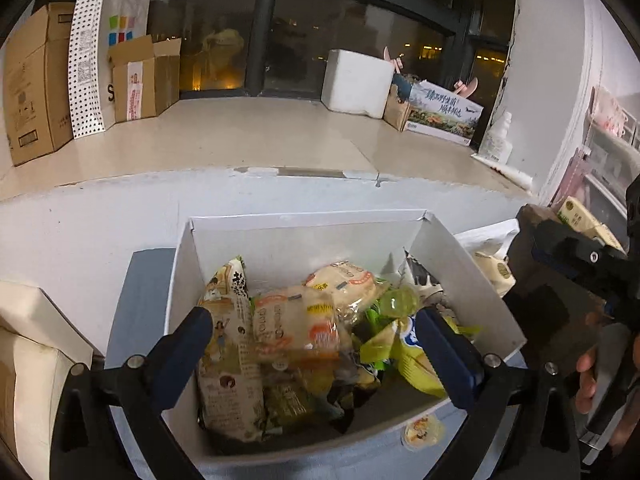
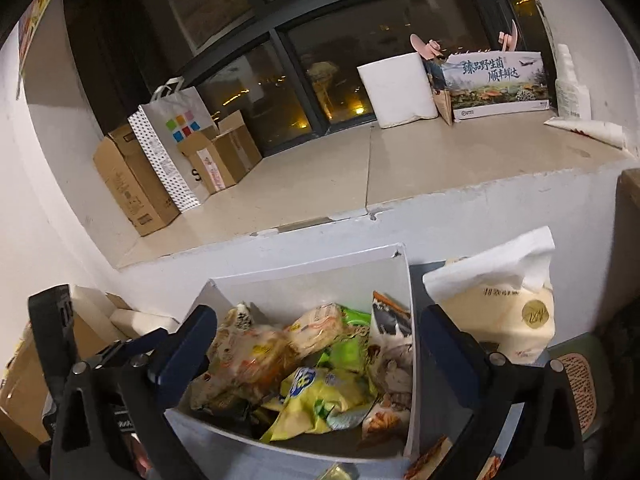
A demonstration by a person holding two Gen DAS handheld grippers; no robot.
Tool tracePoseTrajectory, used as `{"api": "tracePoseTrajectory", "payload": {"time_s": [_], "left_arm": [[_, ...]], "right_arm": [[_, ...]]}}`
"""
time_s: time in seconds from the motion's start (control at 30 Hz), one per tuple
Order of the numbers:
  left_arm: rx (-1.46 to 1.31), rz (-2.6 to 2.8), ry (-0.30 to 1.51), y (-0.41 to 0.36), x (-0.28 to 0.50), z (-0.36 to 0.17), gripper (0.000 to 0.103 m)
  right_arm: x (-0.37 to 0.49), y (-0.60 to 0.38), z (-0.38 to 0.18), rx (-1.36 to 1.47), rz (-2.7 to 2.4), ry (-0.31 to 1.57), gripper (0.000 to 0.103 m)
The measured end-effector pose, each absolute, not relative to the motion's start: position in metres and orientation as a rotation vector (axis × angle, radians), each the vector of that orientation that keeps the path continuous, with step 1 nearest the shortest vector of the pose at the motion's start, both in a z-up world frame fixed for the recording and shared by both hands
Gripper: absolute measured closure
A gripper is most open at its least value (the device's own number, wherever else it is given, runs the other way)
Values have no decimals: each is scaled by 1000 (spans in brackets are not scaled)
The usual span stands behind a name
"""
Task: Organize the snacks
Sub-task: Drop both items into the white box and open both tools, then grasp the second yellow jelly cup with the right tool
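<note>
Both grippers, left (image 1: pixel 316 344) and right (image 2: pixel 320 344), wide open and empty above the snack box (image 1: pixel 308 220); best lowered squarely onto one packet (image 1: pixel 296 320).

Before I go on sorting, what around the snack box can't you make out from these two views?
- Bottom of the white box: both views, buried under snack packets.
- Small round cup outside the box: label too small, left view; cut off by the bottom edge in the right view.
- Tissue pack: left view, hidden behind the right gripper.

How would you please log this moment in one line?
left gripper: open, empty | right gripper: open, empty | white box: full of snacks | jelly cup: outside
</note>
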State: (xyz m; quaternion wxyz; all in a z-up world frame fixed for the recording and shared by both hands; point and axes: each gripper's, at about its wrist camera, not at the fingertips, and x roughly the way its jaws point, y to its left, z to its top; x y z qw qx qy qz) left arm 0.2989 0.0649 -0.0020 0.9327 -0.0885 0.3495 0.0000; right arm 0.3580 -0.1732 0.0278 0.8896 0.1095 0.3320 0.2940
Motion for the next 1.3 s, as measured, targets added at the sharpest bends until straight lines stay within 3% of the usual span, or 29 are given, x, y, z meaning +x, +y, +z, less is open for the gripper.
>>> {"api": "tracePoseTrajectory", "payload": {"time_s": [0.3,0.6,0.77,1.07,1.3], "left_arm": [[-120,-155,664,42,210,16,0],[-163,-235,679,21,110,-14,0],[-177,-226,691,17,87,-28,0],[-237,-216,725,22,85,-46,0],[-232,-212,734,24,82,-52,0]], "right_arm": [[273,-205,32,208,699,614,0],[194,-240,-51,179,660,746,0],[202,-229,-89,101,559,834,0],[245,-147,-98,-119,561,847,0],[290,-135,-123,98,522,985,0]]}}
